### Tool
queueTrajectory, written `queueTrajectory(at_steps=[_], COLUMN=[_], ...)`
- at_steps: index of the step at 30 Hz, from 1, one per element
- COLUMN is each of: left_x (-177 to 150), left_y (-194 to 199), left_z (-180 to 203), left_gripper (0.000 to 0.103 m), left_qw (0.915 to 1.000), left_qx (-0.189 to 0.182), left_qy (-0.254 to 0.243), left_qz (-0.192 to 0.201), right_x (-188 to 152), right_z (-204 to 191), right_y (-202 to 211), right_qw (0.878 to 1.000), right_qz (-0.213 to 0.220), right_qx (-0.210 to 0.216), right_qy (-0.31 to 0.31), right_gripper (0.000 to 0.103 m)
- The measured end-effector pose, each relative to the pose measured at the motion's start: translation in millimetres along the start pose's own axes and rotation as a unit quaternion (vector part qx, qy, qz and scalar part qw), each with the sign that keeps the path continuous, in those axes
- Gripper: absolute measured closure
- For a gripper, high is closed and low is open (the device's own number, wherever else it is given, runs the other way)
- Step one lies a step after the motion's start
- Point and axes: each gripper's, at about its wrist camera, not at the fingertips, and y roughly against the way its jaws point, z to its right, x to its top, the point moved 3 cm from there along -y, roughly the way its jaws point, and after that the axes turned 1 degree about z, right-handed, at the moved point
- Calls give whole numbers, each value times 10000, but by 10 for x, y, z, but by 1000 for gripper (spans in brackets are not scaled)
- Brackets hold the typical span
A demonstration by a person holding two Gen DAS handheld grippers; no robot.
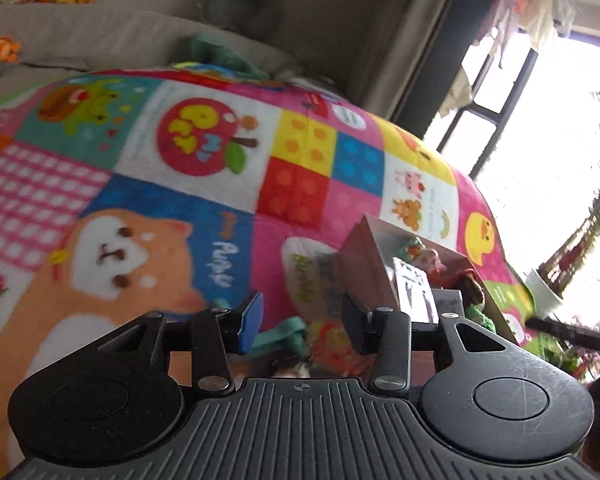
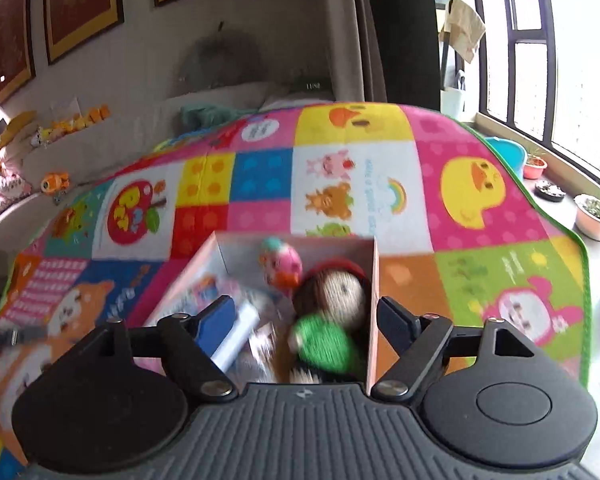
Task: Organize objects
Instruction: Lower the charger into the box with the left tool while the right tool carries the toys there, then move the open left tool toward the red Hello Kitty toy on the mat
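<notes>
An open cardboard box (image 1: 364,268) sits on a colourful patchwork blanket (image 1: 180,200). My left gripper (image 1: 304,326) is just left of the box. A small knitted toy in teal and orange (image 1: 328,346) spans its two pads, so it is shut on the toy. My right gripper (image 2: 308,320) hangs open over the box (image 2: 374,280). Its right finger is outside the box's right wall. Below it in the box lies a blurred knitted doll (image 2: 332,296) with a brown head, red hat and green body. A pink egg-shaped toy (image 2: 282,264) and a white packet (image 2: 236,340) lie beside it.
The blanket (image 2: 480,200) covers a raised surface that drops off at its green edge on the right. Beyond it are plant pots (image 2: 596,216) on a window ledge. A sofa with small plush toys (image 2: 72,120) runs along the back left, under framed pictures.
</notes>
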Motion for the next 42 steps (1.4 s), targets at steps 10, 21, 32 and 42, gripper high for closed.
queueTrajectory(at_steps=[10,21,32,42], left_x=[-66,-540,-863,-1178], left_y=[-1198,-518,260,363], left_z=[315,384,735,901], left_gripper=[72,76,76,76], left_qw=[9837,9719,9745,9906], left_qx=[477,49,-794,-447], left_qy=[-1050,-1633,-1737,-856], left_qz=[-1376,-1696,-1179,-973], right_x=[-936,-1091,-1119,-1123], right_z=[81,337,322,317], right_y=[115,76,100,100], right_qw=[9975,9951,9946,9945], right_qz=[-588,-449,-335,-306], right_qx=[44,-97,-160,-228], right_qy=[-397,-870,-966,-972], right_gripper=[22,16,13,10])
